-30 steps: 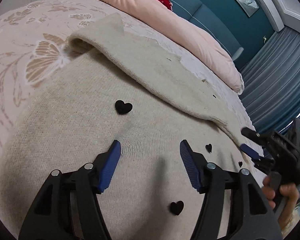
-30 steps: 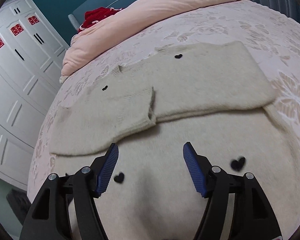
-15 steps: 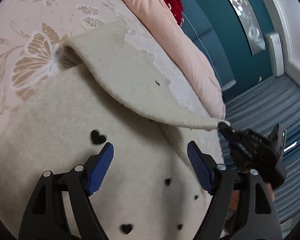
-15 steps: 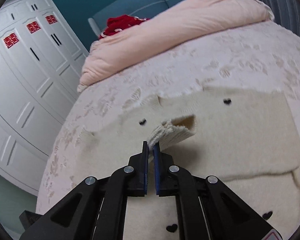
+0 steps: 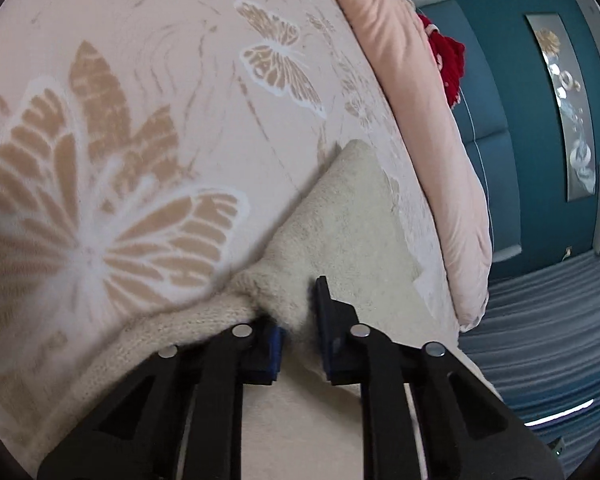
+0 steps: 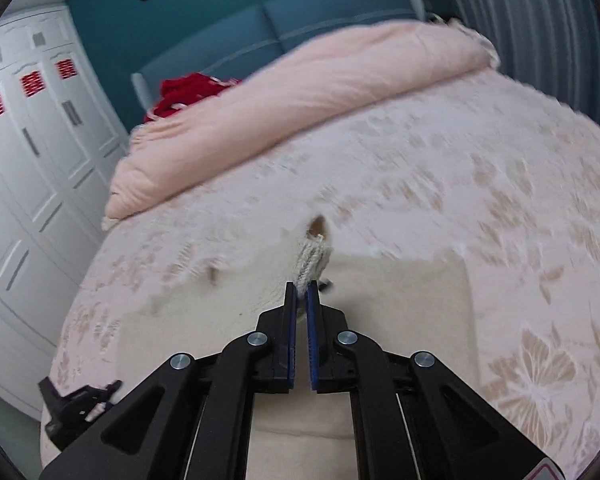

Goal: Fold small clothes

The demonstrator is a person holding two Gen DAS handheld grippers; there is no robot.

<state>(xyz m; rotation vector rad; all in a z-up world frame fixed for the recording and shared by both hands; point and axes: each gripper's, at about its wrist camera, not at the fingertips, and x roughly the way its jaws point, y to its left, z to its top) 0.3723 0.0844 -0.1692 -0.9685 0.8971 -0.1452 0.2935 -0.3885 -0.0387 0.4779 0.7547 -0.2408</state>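
A cream knit sweater lies on the pink butterfly bedspread. My left gripper sits at the sweater's folded edge, its jaws closing with a bunch of the knit pinched between the blue pads. In the right wrist view my right gripper is shut on the ribbed sleeve cuff, which it holds raised above the sweater's flat body. The left gripper shows small at the lower left of that view. The heart patches are hidden.
A rolled pink duvet runs across the head of the bed, with a red garment behind it against the teal headboard. White wardrobe doors stand left of the bed. Blue curtains hang at its other side.
My left gripper slid across to the sweater's folded edge and closed on the knit. My right gripper closed on the sleeve cuff, then lifted it and carried it further over the sweater.
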